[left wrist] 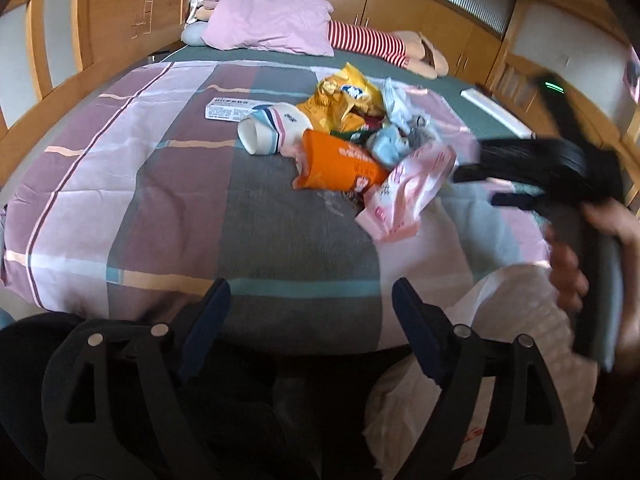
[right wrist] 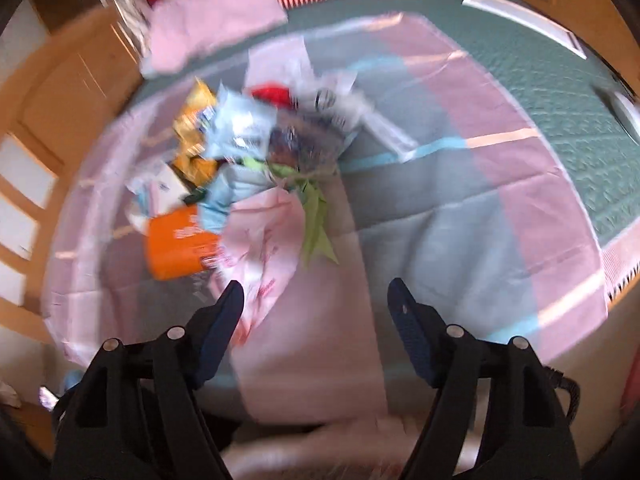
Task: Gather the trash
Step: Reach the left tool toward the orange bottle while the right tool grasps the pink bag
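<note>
Trash lies heaped near the middle of a bed (left wrist: 120, 208) covered in a patchwork quilt of mauve, grey, pink and teal stripes. In the left wrist view the pile sits at about 1 o'clock from the left gripper (left wrist: 310, 296), well apart from its tips. An orange snack bag (left wrist: 340, 164) with white lettering too blurred to read lies at the near edge of the heap, touching a pink wrapper (left wrist: 404, 196) at its 4 o'clock; the pink wrapper carries red print that cannot be made out. Behind the orange bag, at 12 o'clock, is a crumpled yellow bag (left wrist: 344, 100) with a blue and white round logo, its wording illegible. A white paper cup (left wrist: 272, 128) with pale stripes lies on its side at the pile's 9 o'clock, and just beyond it a flat white box (left wrist: 228, 110) bears lines of small dark text, unreadable. A pale blue packet (left wrist: 390, 144) sits between the yellow bag and the pink wrapper.

The left gripper is spread wide, nothing between its fingers. The right gripper (right wrist: 316, 300) is likewise spread and empty, hovering over the quilt with the pink wrapper just beside its left finger. A pink pillow (left wrist: 272, 20) rests at the head of the bed, at 12 o'clock. A white plastic bag (left wrist: 500, 320) hangs at the left view's 4 o'clock.
</note>
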{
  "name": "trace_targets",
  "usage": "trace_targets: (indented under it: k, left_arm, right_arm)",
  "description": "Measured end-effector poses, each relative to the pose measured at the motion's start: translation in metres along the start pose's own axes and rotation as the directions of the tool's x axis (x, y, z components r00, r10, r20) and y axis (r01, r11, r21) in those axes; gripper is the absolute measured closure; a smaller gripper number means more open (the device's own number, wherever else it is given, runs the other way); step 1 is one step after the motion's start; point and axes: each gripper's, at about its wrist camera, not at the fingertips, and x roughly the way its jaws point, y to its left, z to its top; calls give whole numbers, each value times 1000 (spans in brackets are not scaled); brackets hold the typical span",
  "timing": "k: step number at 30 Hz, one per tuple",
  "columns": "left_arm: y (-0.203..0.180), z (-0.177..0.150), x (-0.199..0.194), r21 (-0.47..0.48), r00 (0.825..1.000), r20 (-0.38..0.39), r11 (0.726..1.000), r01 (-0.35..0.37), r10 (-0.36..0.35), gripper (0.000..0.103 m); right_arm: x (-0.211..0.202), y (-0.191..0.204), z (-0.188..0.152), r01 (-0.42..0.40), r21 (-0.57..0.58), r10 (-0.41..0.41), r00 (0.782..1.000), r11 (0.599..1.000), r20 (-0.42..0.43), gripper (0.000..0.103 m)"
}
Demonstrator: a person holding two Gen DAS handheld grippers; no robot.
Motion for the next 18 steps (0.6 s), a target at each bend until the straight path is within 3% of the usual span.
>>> trace_targets:
  k: [3,5,6,8,10,13,18]
  left_arm:
    - [8,0,-5,-18,999,21,999,35,-35,20]
    - [10,-2,-7,-26,998,36,998,52,-51,20]
    - [11,-2,-8,-28,998,39,998,55,-54,20]
    - [11,-2,-8,-30,998,40,998,55,-54,20]
    - [11,-1,-8,-32,997,41,998,61,-59,20]
    - [12,-1,-9,-35,996,47,997,71,-69,20]
    - [12,-1,-12,-34,995,60,996,85,-82,20]
  right_arm:
    - [28,8,13,13,16,-13,999,1000,-32,29]
    - [35,12,18,-8,22,8,999,1000,-35,56]
    - [35,14,19,-18,22,19,999,1000,-35,59]
    - [32,18,19,-54,18,55,998,998,-23,81]
    - [25,24,17,-67,-5,67,998,998,-9,91]
    - [5,30,14,-82,-58,85,995,995,47,99]
    - [-19,27,15,-133,-69,141,983,989,121,99]
